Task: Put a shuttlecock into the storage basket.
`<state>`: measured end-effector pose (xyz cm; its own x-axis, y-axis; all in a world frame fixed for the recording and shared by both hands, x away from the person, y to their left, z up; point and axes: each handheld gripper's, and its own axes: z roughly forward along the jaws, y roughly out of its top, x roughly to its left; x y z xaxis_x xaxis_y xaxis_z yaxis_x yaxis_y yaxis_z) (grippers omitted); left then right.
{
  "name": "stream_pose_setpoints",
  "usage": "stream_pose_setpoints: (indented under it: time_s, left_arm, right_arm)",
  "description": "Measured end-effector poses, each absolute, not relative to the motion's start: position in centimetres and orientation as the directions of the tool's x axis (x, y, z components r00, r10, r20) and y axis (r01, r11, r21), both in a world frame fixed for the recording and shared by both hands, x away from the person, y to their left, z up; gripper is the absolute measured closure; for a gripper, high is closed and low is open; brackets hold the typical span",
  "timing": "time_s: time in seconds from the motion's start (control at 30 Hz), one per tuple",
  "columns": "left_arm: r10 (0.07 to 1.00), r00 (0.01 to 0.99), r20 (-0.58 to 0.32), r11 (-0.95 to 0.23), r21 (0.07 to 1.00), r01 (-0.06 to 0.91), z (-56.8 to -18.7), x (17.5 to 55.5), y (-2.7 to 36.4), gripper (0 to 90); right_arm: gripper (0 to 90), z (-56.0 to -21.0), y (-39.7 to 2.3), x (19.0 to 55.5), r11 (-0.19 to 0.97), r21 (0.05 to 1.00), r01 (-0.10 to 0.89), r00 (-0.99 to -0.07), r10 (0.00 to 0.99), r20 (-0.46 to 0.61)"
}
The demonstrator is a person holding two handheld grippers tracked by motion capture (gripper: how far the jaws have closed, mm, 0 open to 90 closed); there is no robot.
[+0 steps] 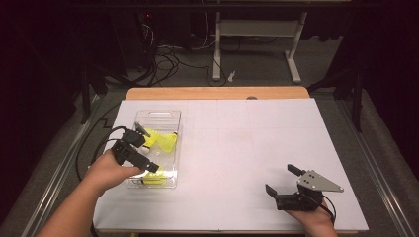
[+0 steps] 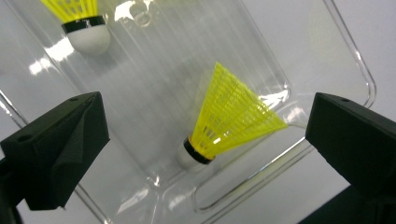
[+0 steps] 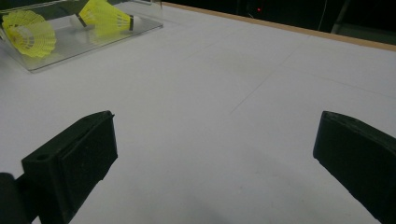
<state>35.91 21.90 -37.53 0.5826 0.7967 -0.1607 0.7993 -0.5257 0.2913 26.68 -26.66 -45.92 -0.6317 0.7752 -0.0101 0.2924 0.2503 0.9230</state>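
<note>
here, at the frame's left, my left gripper hangs wide open over the clear box, a yellow shuttlecock lying free below; my right gripper, lower right, idles open too.

Fingers wide apart; yellow shuttlecock lying in clear tray

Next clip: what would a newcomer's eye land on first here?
The bright yellow shuttlecocks in the clear plastic box at the left of the white table stand out most. The left gripper hangs over that box with its jaws wide open above one shuttlecock lying inside. The right gripper rests open near the front right edge, holding nothing.
</note>
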Motion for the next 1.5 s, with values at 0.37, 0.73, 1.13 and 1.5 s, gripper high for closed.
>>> stream_pose_setpoints:
  time_s: [0.37, 0.73, 1.13, 1.5]
  left_arm:
    - [0.796, 0.577, -0.182, -0.444, 0.471, 0.762, -39.7, 33.2, 21.7, 0.8]
    - [0.801, 0.574, -0.168, -0.378, 0.602, 0.703, -40.8, 31.9, 22.0, 0.8]
    - [0.767, 0.610, -0.199, -0.285, 0.747, 0.601, -41.5, 29.6, 23.8, 0.8]
    - [0.749, 0.650, -0.132, -0.242, 0.858, 0.453, -42.0, 27.6, 25.2, 0.8]
  right_arm:
    - [0.2, -46.0, -26.5, 26.7, 0.255, 0.922, 0.292, -0.635, 0.773, -0.013]
    - [0.3, -46.2, -26.4, 26.9, 0.254, 0.919, 0.303, -0.635, 0.773, -0.005]
    - [0.2, -46.1, -26.8, 26.8, 0.232, 0.924, 0.305, -0.614, 0.790, 0.005]
    - [0.2, -46.0, -26.9, 26.7, 0.215, 0.930, 0.299, -0.590, 0.808, 0.003]
